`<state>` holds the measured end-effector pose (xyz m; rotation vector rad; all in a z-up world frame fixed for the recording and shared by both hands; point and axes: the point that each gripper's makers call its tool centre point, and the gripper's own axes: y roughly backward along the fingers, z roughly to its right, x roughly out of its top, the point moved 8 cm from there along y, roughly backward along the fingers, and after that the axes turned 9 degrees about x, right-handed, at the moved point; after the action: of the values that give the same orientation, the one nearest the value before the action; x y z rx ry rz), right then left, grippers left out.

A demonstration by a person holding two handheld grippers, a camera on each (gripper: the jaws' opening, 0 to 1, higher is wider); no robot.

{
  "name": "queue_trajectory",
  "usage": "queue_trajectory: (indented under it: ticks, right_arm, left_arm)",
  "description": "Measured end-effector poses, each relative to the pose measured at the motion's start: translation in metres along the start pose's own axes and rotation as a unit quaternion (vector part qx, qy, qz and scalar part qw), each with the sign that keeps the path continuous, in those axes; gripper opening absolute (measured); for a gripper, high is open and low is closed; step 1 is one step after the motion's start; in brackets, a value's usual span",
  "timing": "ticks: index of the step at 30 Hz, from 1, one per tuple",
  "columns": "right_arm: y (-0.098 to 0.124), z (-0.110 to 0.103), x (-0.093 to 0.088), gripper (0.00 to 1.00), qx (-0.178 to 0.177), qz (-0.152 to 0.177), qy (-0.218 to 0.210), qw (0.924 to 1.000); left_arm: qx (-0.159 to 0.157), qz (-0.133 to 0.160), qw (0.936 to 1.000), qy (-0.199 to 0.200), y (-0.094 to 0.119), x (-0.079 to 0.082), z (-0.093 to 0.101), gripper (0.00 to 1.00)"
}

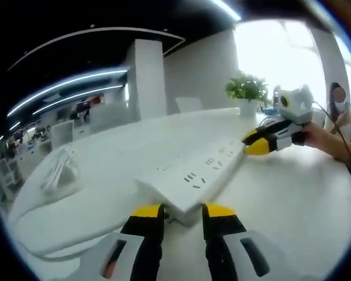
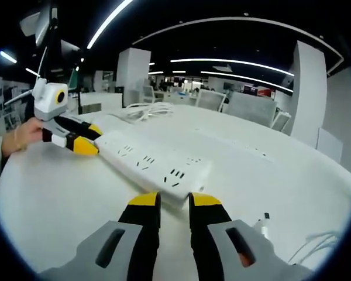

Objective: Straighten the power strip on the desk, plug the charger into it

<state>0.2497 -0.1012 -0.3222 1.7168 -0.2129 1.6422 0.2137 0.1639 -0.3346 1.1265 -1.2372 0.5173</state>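
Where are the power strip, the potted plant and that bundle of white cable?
power strip (image 1: 193, 170), left gripper view, on its socket face.
potted plant (image 1: 247, 89), left gripper view, on its leaves.
white cable bundle (image 2: 145, 110), right gripper view, on the coiled loops.

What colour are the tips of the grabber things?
Yellow, on black jaws. The right gripper shows it best in the right gripper view, by the white power strip.

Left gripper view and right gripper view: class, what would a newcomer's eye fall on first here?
The long white plastic power strip lies across the white desk, with a yellow-tipped gripper at each end: the left gripper at one, the right gripper at the other. A coiled white cable lies farther back on the desk, and a green potted plant stands at the far edge.
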Motion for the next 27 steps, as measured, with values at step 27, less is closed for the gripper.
queue_trajectory:
  ticks: [27]
  right_arm:
    - [0.011,-0.004,-0.003,0.18,0.004,-0.021,0.022,0.9995]
  left_arm:
    - [-0.023,-0.006,0.9997,-0.008,0.013,-0.004,0.011,0.26]
